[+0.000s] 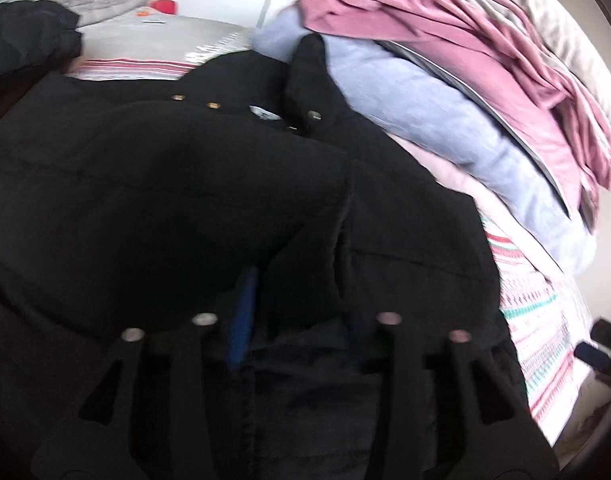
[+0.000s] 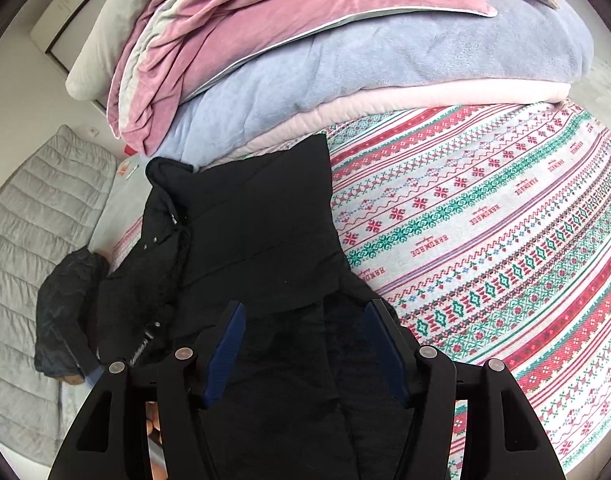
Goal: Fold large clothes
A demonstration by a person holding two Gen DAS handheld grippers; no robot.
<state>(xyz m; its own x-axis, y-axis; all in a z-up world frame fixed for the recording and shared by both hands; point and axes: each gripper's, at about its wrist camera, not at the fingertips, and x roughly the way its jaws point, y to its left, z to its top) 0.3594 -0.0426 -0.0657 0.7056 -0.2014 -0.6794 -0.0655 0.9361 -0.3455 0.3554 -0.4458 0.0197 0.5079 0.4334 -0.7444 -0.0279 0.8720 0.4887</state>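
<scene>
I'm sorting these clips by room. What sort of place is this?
Most likely a bedroom: a black coat lies on a bed with a patterned sheet, with folded blankets and a pillow stacked behind it.

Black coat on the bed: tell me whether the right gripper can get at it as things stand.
Probably yes. The right gripper hangs just above the black coat, jaws apart with dark fabric showing between them, and nothing lies in the way. The stacked blankets sit behind the coat.
</scene>
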